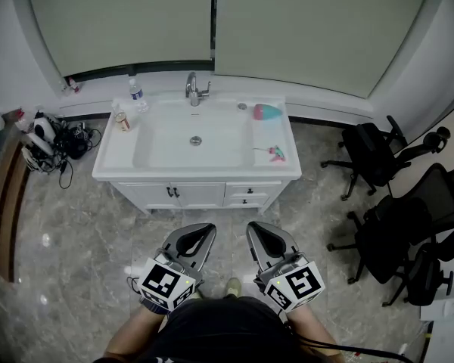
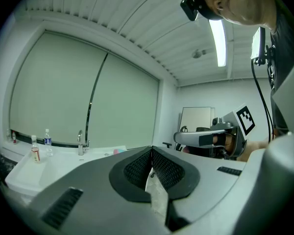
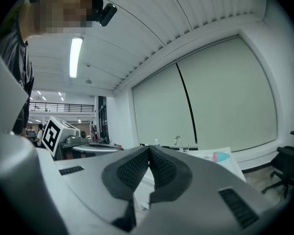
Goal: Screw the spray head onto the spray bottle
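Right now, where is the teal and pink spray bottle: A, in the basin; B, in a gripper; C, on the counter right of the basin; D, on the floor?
C: the spray bottle lies on the counter right of the basin.

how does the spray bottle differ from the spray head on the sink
The spray bottle is bulky and rounded; the spray head is small and thin. The spray bottle lies near the back of the sink's right ledge, the spray head nearer the front. Both are teal and pink, lying apart.

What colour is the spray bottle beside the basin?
The spray bottle is turquoise with a pink end; best in head view.
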Motion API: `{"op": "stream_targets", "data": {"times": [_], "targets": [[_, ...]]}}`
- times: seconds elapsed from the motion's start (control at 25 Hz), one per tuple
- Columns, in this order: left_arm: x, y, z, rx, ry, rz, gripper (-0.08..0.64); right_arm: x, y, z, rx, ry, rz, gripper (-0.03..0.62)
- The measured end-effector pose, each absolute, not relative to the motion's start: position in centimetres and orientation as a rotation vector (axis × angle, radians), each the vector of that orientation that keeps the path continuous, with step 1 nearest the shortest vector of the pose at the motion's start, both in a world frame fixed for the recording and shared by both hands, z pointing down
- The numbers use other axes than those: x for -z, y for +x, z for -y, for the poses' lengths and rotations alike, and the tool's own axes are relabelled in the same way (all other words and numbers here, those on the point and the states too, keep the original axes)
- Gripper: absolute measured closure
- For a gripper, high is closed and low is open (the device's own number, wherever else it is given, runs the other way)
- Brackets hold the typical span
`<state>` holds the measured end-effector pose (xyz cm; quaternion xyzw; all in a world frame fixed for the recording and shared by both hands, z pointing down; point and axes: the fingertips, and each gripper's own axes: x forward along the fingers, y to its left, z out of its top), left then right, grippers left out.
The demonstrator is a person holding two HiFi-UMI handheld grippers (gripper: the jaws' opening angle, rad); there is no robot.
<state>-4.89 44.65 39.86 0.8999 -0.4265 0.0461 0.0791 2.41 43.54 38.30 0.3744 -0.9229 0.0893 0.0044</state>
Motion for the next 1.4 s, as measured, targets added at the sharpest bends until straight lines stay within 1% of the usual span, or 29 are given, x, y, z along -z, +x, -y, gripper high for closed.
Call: {"op": "stream_targets", "data": {"times": [0.4, 0.6, 0.92, 1.24, 1.4], "targets": [[-41.2, 2.2, -38.8, -0.172, 2.68, 1.254, 0.555, -39.3, 10.2, -39.3, -0.27, 1.165, 2.88, 0.592], [-41.5, 5.0, -35.7, -0.206, 2.692, 1.214, 0.555, -39.8, 12.6, -36.6, -0.299, 1.19, 2.872, 0.592], [-43.8, 6.3, -27.1, -0.243, 2.708, 1.104, 0.555, -41.9, 13.5, -29.1, -0.345, 1.271, 2.818, 0.592], [-45.4, 5.0, -11.7, -0.305, 2.769, 0.912, 0.555, -42.9, 11.3, -14.7, -0.341, 1.406, 2.72, 0.592], [-47.6, 5.3, -4.5, -0.412, 2.805, 0.752, 0.555, -45.2, 11.1, -8.5, -0.39, 1.484, 2.603, 0.592]]}}
